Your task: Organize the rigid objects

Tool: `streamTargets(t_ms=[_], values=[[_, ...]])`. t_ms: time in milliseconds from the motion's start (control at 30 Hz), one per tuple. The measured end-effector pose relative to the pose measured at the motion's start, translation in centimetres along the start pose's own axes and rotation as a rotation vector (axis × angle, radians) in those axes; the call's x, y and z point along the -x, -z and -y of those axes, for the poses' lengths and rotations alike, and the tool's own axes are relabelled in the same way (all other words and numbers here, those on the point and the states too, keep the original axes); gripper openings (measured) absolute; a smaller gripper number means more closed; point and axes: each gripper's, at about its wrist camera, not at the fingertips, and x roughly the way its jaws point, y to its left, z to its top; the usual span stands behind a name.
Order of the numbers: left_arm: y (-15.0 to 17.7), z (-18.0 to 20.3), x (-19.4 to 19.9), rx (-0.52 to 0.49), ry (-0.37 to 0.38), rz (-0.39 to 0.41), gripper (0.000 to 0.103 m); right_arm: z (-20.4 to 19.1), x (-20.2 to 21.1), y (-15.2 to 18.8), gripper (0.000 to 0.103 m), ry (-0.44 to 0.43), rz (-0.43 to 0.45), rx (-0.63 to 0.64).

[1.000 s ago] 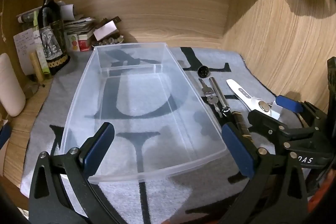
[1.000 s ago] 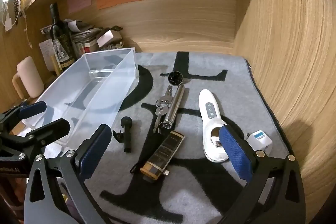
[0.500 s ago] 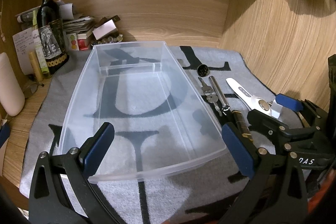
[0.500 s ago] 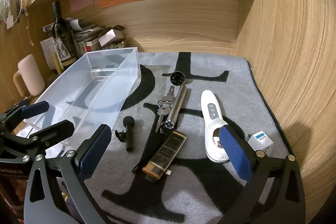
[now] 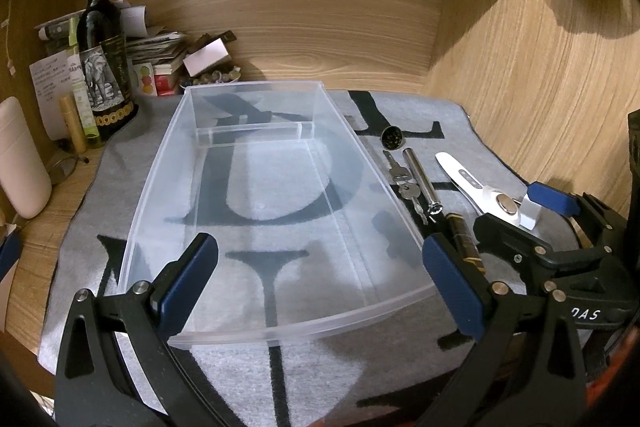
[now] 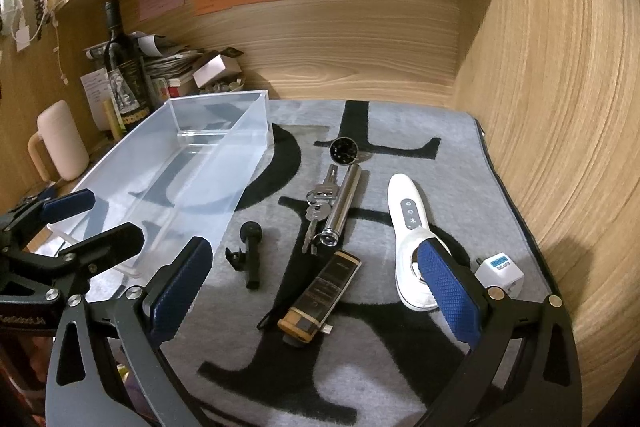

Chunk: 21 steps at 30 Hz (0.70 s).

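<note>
A clear plastic bin (image 5: pixel 160 187) lies empty on the grey mat; it also shows in the right wrist view (image 6: pixel 224 187). Right of it lie a metal cylinder (image 6: pixel 342 205), a bunch of keys (image 6: pixel 318 205), a round black cap (image 6: pixel 343 149), a small black clip tool (image 6: pixel 251 251), a dark lighter-like case (image 6: pixel 324 297), a white handheld device (image 6: pixel 410 231) and a white plug adapter (image 6: pixel 500 273). My left gripper (image 5: pixel 320 283) is open over the bin's near end. My right gripper (image 6: pixel 316 287) is open above the dark case.
A wine bottle (image 5: pixel 104 47), papers and small boxes (image 5: pixel 176 63) stand at the back left. A beige mug (image 6: pixel 60 147) stands left of the bin. Wooden walls close the back and the right side (image 6: pixel 540 107). A shelf runs overhead.
Both views shift slightly: the objects sit a little lower and nearer in the right wrist view. Nothing was taken hold of or moved on the mat.
</note>
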Motion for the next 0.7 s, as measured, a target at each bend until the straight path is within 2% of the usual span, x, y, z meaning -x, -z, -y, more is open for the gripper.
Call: streamTargets(t_ms=[700], values=[[-0.21,-0.08,0.05,-0.005,-0.001,0.001,0.103,0.11,-0.05,-0.17,0.103,-0.001,-0.002,-0.003]])
